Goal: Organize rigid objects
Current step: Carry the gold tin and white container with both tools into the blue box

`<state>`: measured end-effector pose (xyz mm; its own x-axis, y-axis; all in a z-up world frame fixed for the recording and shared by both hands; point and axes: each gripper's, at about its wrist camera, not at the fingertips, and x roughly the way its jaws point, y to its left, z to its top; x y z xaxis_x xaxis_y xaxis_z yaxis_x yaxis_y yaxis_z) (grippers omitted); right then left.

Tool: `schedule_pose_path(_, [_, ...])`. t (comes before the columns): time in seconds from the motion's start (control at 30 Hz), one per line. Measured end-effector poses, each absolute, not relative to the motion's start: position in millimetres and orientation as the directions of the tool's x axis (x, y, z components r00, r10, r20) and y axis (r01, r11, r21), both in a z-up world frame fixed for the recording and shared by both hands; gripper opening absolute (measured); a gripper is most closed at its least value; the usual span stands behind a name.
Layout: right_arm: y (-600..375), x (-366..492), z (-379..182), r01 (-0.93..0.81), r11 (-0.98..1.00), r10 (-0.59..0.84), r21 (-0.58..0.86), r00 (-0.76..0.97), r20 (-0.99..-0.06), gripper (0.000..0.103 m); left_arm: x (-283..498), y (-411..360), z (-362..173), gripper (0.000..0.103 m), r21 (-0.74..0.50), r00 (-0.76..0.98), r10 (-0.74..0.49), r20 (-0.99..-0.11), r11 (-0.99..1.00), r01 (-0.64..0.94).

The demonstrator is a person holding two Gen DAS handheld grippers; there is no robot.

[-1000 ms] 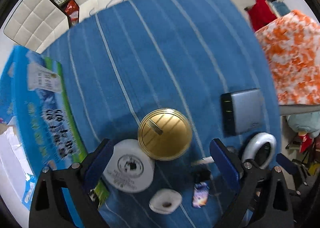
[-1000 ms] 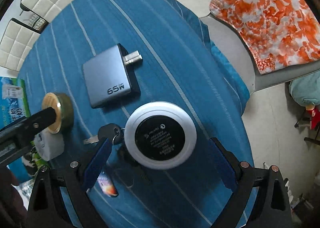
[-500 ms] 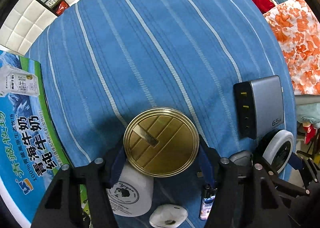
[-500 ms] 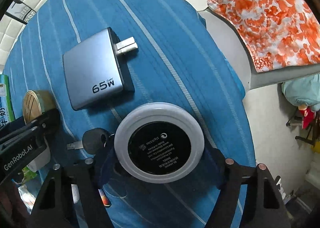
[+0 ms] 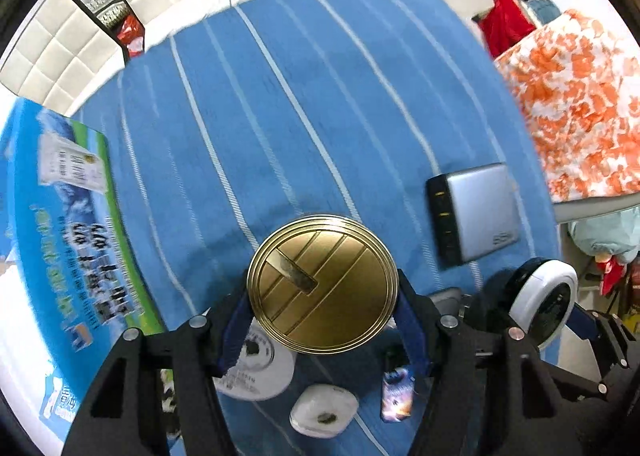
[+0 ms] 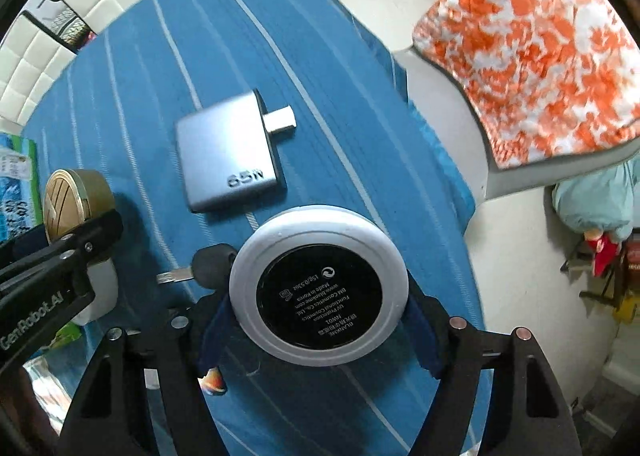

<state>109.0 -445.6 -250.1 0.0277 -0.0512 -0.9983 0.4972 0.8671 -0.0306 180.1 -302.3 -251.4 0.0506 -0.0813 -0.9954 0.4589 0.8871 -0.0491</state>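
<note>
Ahead of both sets of jaws the striped desk (image 5: 320,96) lies open, probably as sorting room. The grey charger (image 6: 228,164) lies flat ahead of the right gripper (image 6: 320,306), whose jaws clamp the white compact (image 6: 320,288). The left gripper (image 5: 322,306) pinches the gold tin (image 5: 322,284) across its rim, raised for carrying.
</note>
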Motion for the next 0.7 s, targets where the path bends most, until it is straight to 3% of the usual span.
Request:
schedule_pose_path(0.43, [-391.7, 98.4, -141.7, 0.376, 0.927, -0.102, -0.013, 0.217, -0.971, 0.077, 151.7, -235.8, -126.9, 0.062, -0.078, 0.246, -0.207, -0.947, 0.89, 0.448])
schedule_pose_path(0.7, [-305.7, 99.8, -91.9, 0.241, 0.97, -0.048, 0.032, 0.318, -0.947, 0.077, 149.5, -162.3, -87.6, 0.062, -0.083, 0.345, -0.208, -0.915, 0.936, 0.343])
